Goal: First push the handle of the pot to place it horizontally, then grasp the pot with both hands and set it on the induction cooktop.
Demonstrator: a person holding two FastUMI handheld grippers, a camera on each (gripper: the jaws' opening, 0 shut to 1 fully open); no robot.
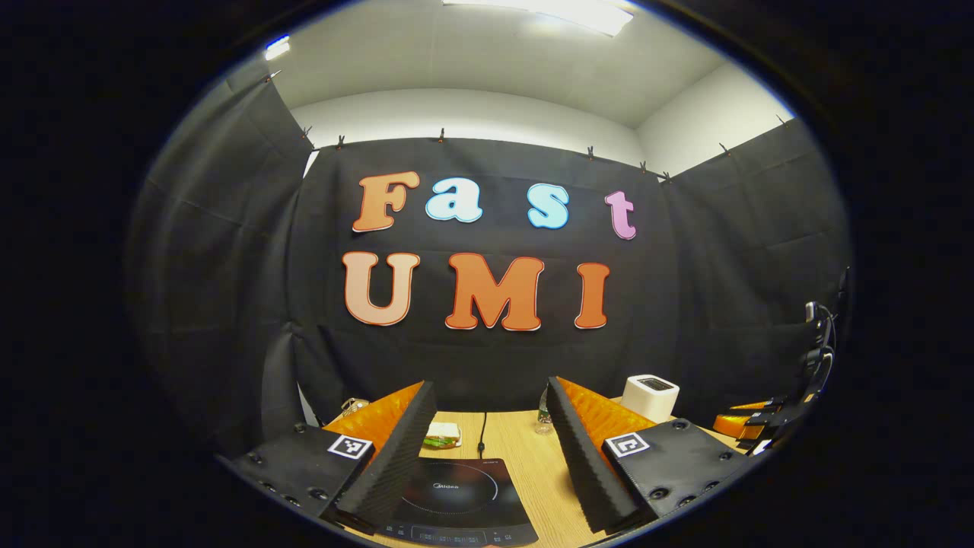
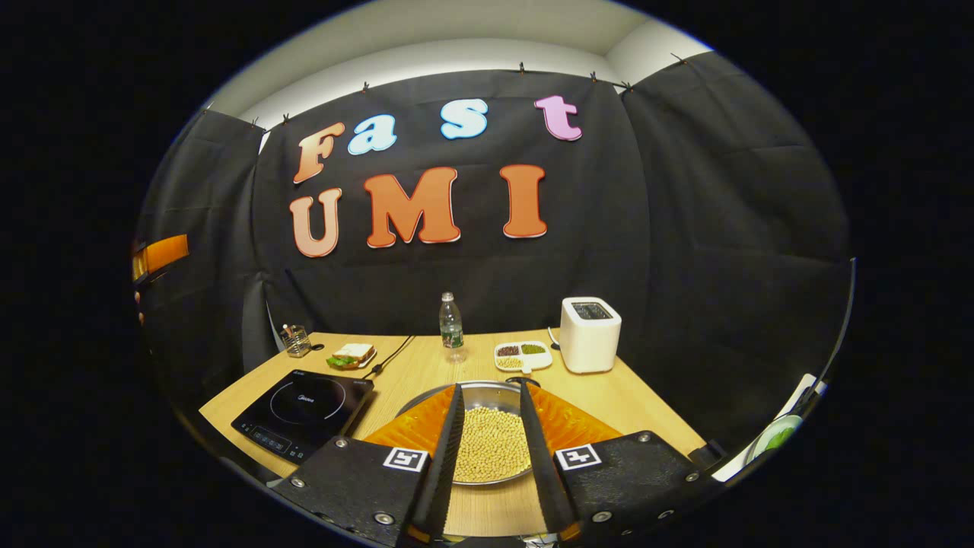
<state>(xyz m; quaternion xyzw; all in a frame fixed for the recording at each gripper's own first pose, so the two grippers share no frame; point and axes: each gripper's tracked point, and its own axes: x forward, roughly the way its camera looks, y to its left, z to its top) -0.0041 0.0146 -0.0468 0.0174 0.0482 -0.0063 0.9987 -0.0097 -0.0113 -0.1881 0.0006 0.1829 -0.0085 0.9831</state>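
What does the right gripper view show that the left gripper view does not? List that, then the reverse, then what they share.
Right gripper view: the pot filled with beans, a divided dish and a glass holder.
Left gripper view: a ceiling light.
Both: the induction cooktop, sandwich, toaster, bottle and wooden table.

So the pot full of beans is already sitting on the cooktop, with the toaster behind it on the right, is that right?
Not quite. In the right gripper view the pot of beans sits on the bare table, to the right of the cooktop, which has nothing on it. The toaster does stand behind the pot on the right.
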